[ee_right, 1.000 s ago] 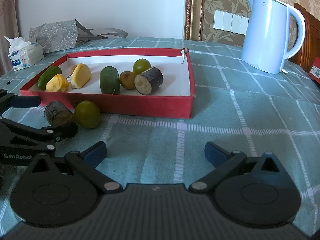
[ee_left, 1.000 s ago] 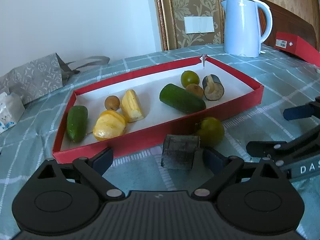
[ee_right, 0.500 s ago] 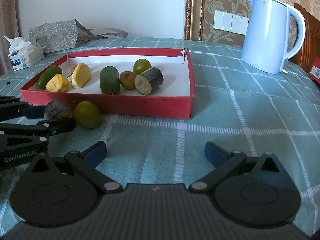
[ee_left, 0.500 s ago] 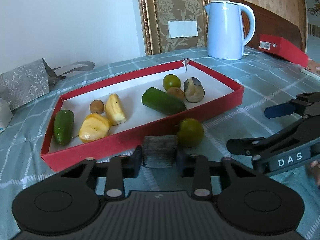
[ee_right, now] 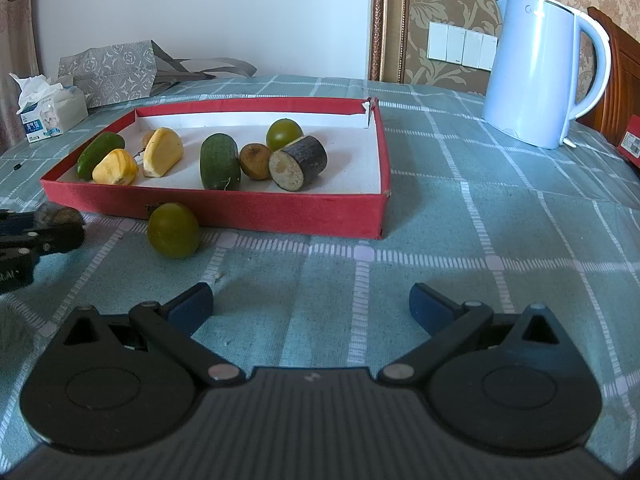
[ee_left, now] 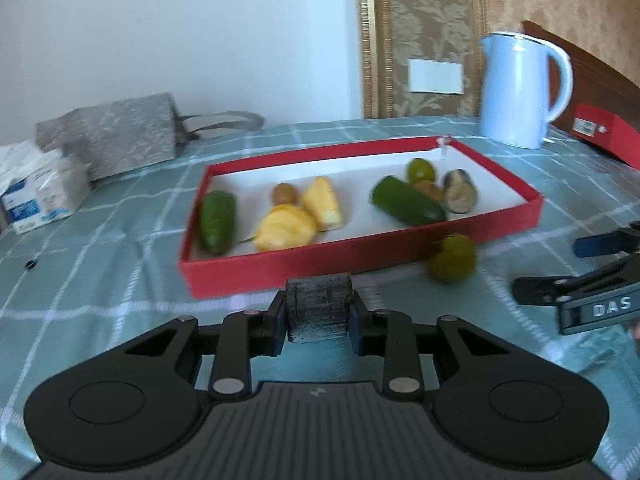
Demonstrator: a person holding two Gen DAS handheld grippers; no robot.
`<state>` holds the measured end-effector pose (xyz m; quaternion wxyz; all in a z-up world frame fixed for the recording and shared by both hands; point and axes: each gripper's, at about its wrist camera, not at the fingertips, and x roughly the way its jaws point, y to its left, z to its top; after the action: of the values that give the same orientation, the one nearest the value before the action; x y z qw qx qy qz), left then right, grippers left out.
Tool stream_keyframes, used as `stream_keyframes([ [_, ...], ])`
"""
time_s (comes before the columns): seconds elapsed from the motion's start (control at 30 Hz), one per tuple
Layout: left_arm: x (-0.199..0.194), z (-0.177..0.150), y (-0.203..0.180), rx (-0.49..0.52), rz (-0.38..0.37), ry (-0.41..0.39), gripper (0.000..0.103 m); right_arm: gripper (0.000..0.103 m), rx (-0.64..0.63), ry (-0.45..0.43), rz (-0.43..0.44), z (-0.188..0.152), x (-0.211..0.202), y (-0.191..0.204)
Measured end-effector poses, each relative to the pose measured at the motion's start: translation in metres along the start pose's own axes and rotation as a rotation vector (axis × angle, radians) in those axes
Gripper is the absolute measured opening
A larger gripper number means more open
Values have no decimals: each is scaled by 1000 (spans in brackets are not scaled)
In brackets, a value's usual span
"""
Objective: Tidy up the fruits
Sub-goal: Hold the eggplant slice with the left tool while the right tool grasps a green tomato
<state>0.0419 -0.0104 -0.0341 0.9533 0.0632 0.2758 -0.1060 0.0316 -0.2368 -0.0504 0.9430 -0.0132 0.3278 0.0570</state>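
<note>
My left gripper (ee_left: 319,322) is shut on a dark sugarcane piece (ee_left: 319,306) and holds it above the cloth, in front of the red tray (ee_left: 360,250). In the right wrist view the left gripper (ee_right: 44,236) shows at the left edge with the piece (ee_right: 60,216). The tray (ee_right: 256,210) holds two green cucumbers, two yellow jackfruit pieces, small brown fruits, a green lime and another sugarcane piece (ee_right: 298,162). A loose green lime (ee_right: 173,230) lies on the cloth against the tray's front wall; it also shows in the left wrist view (ee_left: 452,258). My right gripper (ee_right: 311,306) is open and empty.
A light blue kettle (ee_right: 544,76) stands at the back right. A tissue pack (ee_right: 48,114) and a grey bag (ee_right: 108,72) sit at the back left. A red box (ee_left: 604,134) lies at the far right. The table has a green checked cloth (ee_right: 480,240).
My left gripper closed on the sugarcane piece, lifted it off the cloth and swung left. The lime stayed put. My right gripper has not moved.
</note>
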Motion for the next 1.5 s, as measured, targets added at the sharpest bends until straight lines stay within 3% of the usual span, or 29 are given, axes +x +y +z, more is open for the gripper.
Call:
stream_keyframes([
  [0.1, 2, 0, 10, -42, 18, 16, 29, 103, 17, -12, 14, 0, -1, -2],
  [0.2, 4, 0, 17, -74, 31, 29, 29, 103, 60, -45, 86, 1, -5, -4],
  [0.4, 4, 0, 19, -83, 43, 31, 30, 102, -18, -109, 98, 5, -10, 13],
  [0.5, 4, 0, 24, -107, 51, 33, 29, 93, -39, -126, 115, 9, -11, 22],
  [0.8, 4, 1, 28, -129, 48, 37, 30, 81, -117, -87, 144, 18, 4, 51],
  [0.9, 4, 1, 27, -127, 46, 38, 30, 69, -133, -65, 130, 20, 10, 58],
  [1.03, 5, 1, 28, -126, 45, 40, 30, 62, -129, -43, 129, 22, 16, 63],
  [1.4, 6, 1, 27, -125, 44, 42, 30, 55, -112, -56, 106, 22, 19, 67],
  [1.5, 6, 0, 27, -124, 44, 42, 30, 46, -108, -58, 116, 22, 19, 67],
])
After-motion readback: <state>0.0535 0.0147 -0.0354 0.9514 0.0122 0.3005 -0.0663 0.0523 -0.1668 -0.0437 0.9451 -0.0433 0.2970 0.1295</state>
